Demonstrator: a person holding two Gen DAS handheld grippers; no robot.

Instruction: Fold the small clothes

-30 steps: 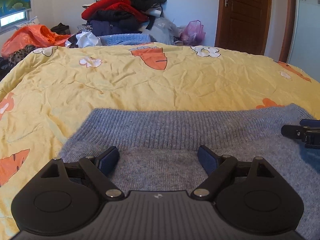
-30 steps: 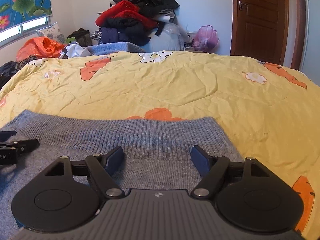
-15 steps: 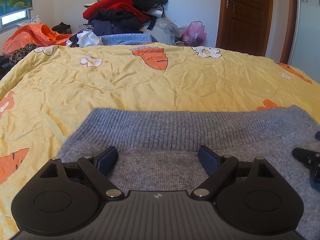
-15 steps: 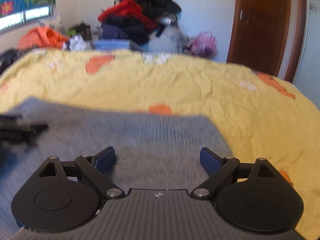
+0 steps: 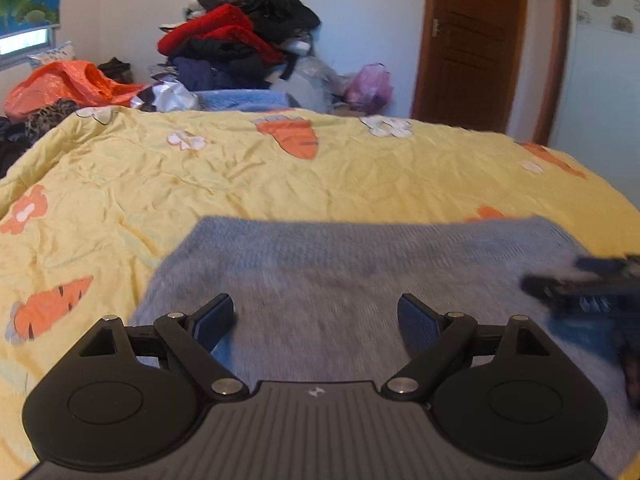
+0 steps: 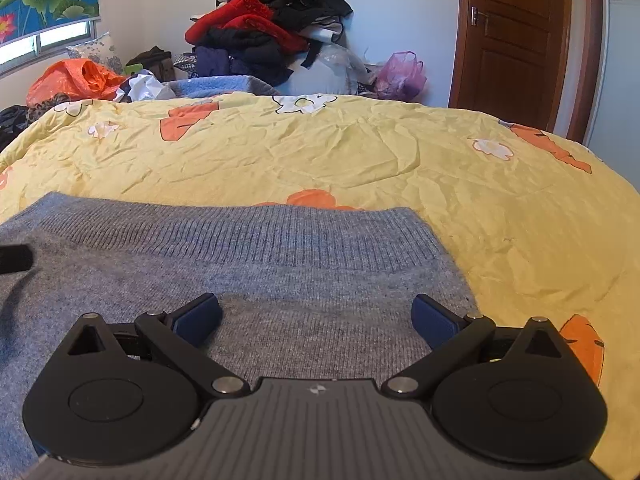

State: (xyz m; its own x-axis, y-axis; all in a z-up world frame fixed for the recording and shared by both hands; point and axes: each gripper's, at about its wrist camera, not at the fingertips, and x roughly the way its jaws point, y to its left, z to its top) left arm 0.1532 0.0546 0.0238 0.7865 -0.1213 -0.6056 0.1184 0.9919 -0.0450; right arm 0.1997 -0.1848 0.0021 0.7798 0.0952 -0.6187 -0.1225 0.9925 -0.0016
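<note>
Right wrist view showed a yellow bed cover (image 6: 360,152) with a grey sweater (image 6: 280,280) lying flat at its near edge. Right hand-held gripper (image 6: 316,318) had just been opening, nothing between its jaws; left hand-held gripper (image 5: 316,320) gaped empty too, so this fold looked released.

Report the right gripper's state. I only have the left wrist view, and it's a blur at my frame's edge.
Observer: The right gripper is open. Its jaws have just been opening, nothing is pinched, and the sweater lies flat beneath.
Operator: Give me the sweater's right edge.
Observer: It ends just right of that gripper, flat on the quilt.
Operator: Name what lies beyond that edge.
Observer: A carrot print on the quilt.
</note>
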